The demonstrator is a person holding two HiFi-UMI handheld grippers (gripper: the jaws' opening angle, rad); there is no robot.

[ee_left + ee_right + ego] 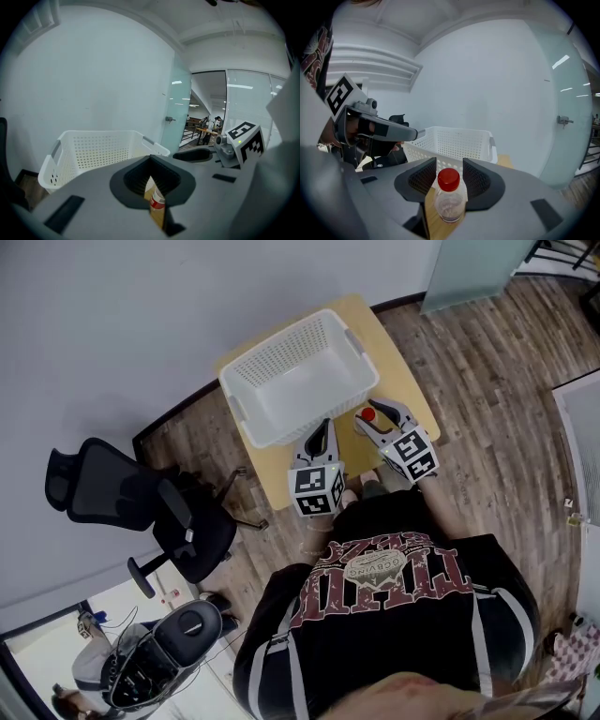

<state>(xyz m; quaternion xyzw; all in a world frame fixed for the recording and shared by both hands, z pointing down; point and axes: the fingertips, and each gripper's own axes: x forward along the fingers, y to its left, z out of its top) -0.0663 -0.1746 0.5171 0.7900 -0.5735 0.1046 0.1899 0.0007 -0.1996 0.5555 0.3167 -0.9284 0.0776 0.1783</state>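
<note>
A small clear bottle with a red cap (449, 197) stands upright between my right gripper's (449, 180) mesh pads, which press its sides; its cap (367, 414) shows at that gripper's tip (372, 425) over the wooden table (403, 371). My left gripper (325, 427) points at the white basket (309, 338) beside it. Its jaws (152, 187) stand almost together, and a thin slit shows a red-banded bottle (157, 201) and wood beyond. The basket (93, 147) (454, 143) is empty and sits just ahead of both grippers.
A black office chair (141, 502) stands left of the table, near a grey wall. Wood flooring spreads to the right. A glass door (180, 108) is behind the table. Another person's gear lies at the bottom left (159, 652).
</note>
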